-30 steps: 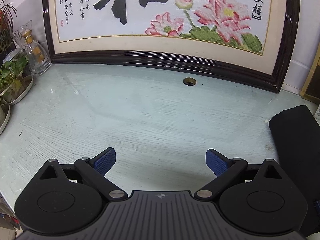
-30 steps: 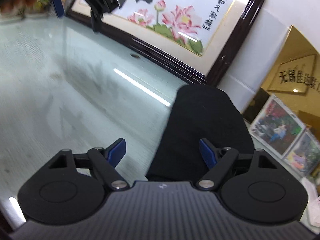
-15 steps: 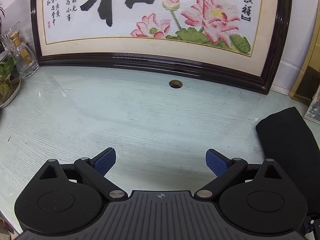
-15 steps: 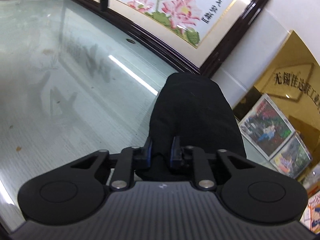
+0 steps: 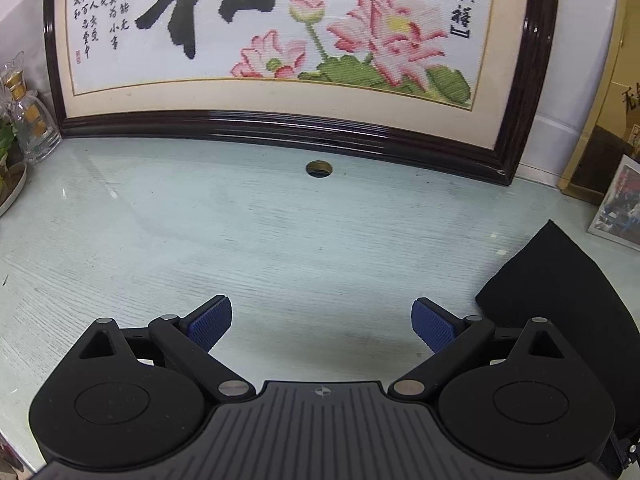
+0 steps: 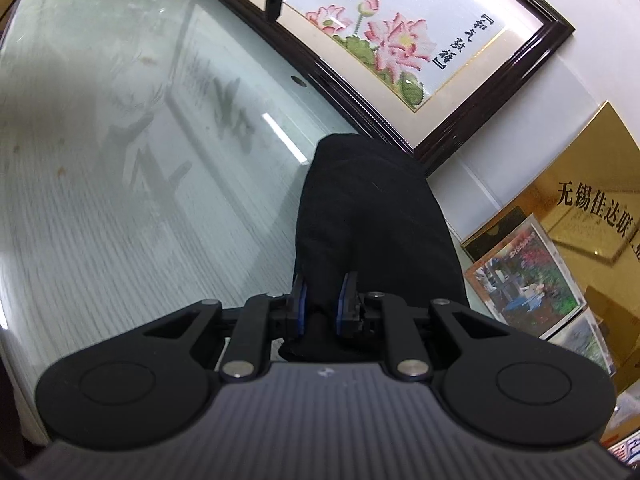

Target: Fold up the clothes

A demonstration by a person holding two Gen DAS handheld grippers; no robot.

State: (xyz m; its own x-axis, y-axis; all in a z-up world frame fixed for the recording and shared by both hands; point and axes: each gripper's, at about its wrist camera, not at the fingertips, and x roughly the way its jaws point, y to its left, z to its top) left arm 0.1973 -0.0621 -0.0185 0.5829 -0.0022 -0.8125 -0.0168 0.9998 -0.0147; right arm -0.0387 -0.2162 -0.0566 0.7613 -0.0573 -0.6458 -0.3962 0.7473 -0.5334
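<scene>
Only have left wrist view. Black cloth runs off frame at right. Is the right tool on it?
Observer: Yes. The right tool is shut on the black cloth, pinching its near end.
Operator: Is the cloth spread out?
Observer: No, it lies as a long narrow strip reaching toward the framed picture.
Operator: Anything beside it on the right?
Observer: A gold plaque and photo prints stand close along its right side.
</scene>
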